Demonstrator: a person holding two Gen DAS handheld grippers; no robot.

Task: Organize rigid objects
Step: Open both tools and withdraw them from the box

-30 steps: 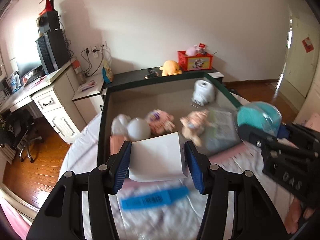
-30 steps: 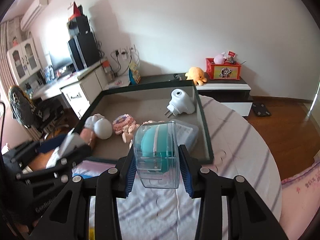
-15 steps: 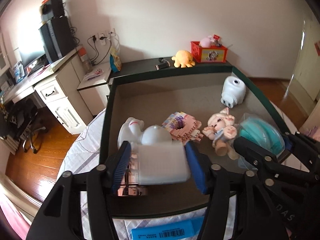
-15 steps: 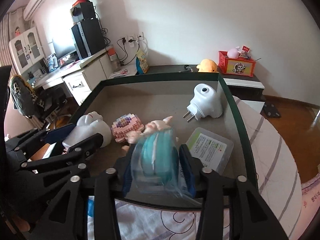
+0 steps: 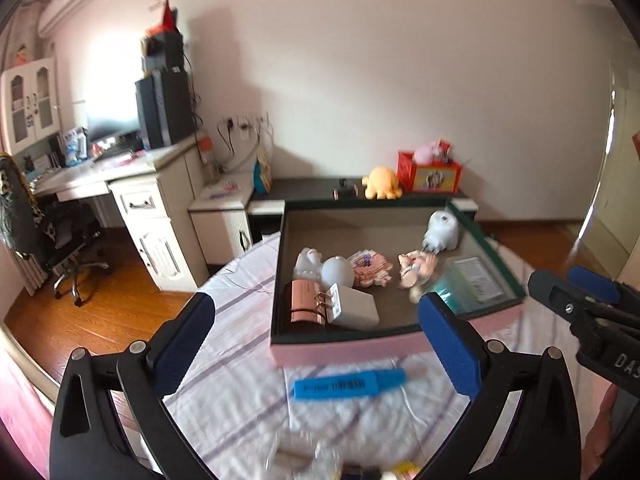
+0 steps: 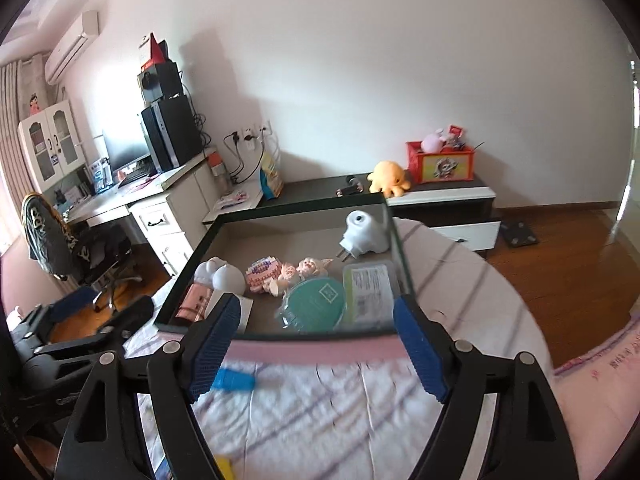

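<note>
Now the left gripper (image 5: 320,344) hangs spread wide and empty over the striped cloth, near the dark shallow tray with a pink front edge (image 5: 344,346). The white plug adapter (image 5: 354,306) lies at the tray's near left, leaning on a rose-gold cylinder (image 5: 304,306). The right gripper (image 6: 318,354) gapes empty too (blue pads well apart); the clear case with a teal disc (image 6: 316,306) rests at the tray's near edge. A blue marker (image 5: 348,383) lies on the cloth.
</note>
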